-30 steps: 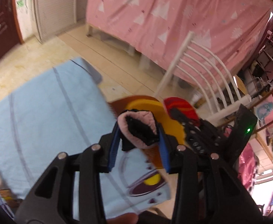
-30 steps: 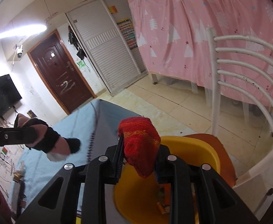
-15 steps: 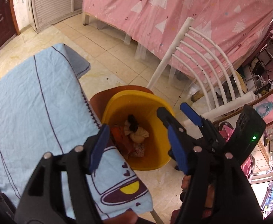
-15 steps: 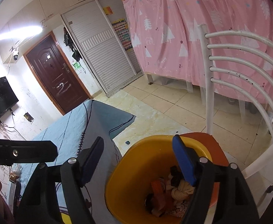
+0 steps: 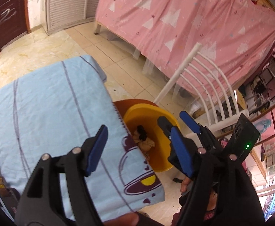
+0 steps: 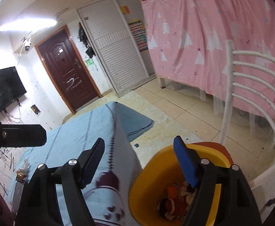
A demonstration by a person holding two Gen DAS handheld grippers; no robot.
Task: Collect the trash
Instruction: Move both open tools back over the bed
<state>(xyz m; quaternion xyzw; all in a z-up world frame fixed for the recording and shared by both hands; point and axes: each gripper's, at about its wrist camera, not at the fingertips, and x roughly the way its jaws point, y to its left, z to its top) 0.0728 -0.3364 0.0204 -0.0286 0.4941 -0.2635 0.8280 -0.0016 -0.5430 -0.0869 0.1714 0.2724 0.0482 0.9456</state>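
A yellow bin stands on the floor beside the blue-covered table; it also shows in the right wrist view. Crumpled cloth scraps, red, cream and black, lie in its bottom. My left gripper is open and empty, above the table's corner and the bin. My right gripper is open and empty, above the bin's near rim; it shows in the left wrist view over the bin's far side.
The table has a light blue cloth with purple lines. A white slatted chair stands just behind the bin. A pink curtain hangs beyond. A small wrapper lies on the table's left part.
One second ago each gripper was shut on a cloth scrap over the bin. Both opened and the scraps dropped into the bin. Both grippers have since drawn back towards the table.
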